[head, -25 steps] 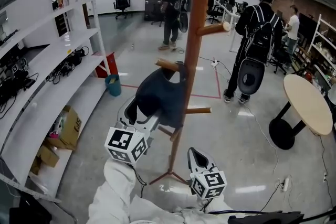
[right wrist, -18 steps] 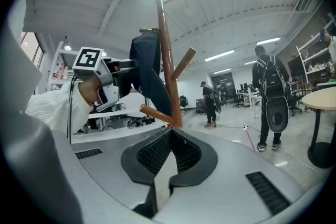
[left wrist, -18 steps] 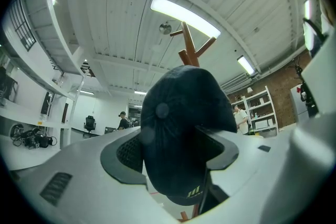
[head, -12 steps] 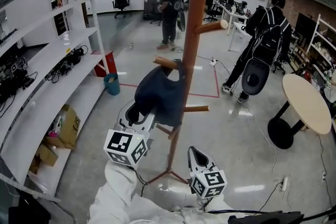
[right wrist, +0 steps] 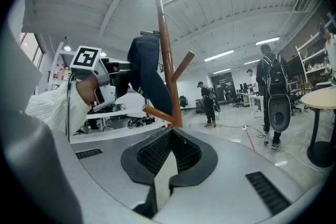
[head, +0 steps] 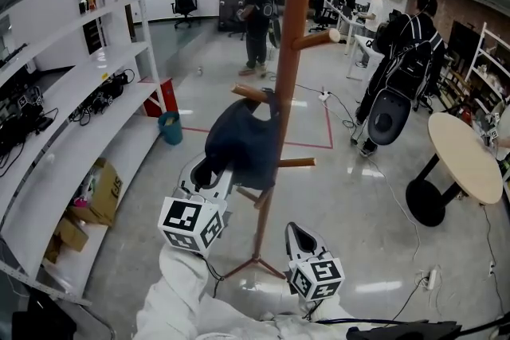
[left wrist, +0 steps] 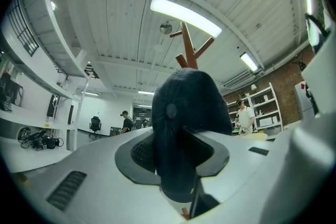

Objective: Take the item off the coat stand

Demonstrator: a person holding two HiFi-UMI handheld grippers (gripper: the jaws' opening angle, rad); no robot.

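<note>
The dark blue cap (head: 239, 143) hangs from a short peg (head: 251, 95) on the wooden coat stand (head: 295, 52), against its pole. The left gripper (head: 210, 171) reaches up to the cap's lower edge. In the left gripper view the cap (left wrist: 186, 113) fills the gap between the jaws, which have just been closing and now pinch its fabric. The right gripper (head: 296, 235) is held lower, near the stand's base and apart from the cap, with its jaws together on nothing.
</note>
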